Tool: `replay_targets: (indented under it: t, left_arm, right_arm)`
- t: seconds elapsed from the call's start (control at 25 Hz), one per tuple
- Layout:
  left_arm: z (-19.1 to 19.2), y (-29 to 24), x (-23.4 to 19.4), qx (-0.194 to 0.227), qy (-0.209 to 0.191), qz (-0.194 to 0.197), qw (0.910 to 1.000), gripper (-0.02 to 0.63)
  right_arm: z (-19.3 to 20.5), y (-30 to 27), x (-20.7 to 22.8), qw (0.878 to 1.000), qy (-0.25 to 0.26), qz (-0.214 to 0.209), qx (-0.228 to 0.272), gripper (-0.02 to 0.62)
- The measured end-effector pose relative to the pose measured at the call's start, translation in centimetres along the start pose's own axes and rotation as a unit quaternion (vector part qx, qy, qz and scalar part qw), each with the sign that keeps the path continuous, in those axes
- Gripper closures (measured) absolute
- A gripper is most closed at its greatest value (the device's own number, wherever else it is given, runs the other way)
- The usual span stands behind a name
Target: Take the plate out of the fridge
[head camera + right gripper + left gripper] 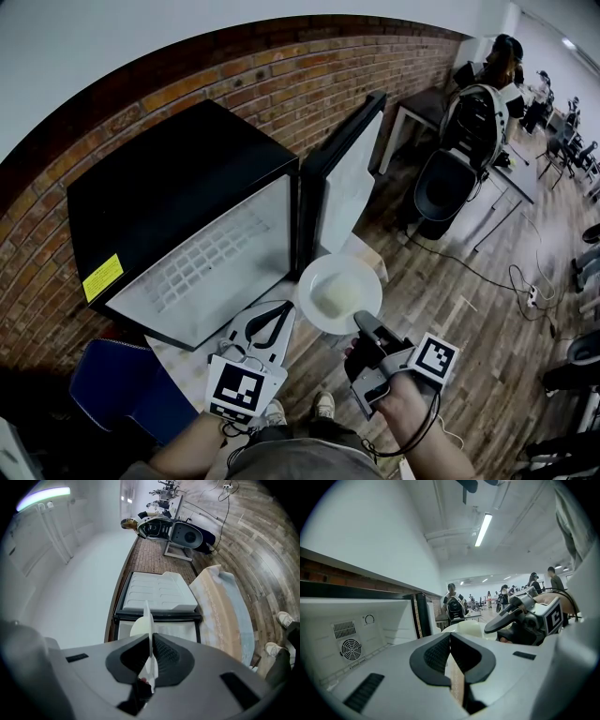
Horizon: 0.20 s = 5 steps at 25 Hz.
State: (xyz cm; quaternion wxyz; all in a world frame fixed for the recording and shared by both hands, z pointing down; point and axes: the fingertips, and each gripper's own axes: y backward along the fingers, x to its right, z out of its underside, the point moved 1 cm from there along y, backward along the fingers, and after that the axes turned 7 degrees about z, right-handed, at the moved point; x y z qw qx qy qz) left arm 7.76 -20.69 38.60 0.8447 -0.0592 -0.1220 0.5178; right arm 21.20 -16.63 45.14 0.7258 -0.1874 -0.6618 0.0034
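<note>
Smooth, glossy white finish on the plate. Matt black casing on the fridge; white moulded plastic lining inside. Rough red brick on the wall. Wood-grain planks on the floor. Matt grey plastic shells and ribbed black pads on left gripper and right gripper.

My head camera looks steeply down from above the open fridge, with the left gripper and right gripper at the bottom edge. The left gripper view sits low, facing level past its jaws; the right gripper view is rolled sideways — all three share the fridge and the plate, seen close.
</note>
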Motion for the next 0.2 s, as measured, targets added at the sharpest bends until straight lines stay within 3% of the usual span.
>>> replay_targets:
  t: [0.2]
  left_arm:
    - [0.13, 0.31, 0.07, 0.0, 0.0, -0.002, 1.0, 0.589]
  right_arm:
    - [0.23, 0.16, -0.29, 1.0, -0.003, -0.005, 0.0, 0.56]
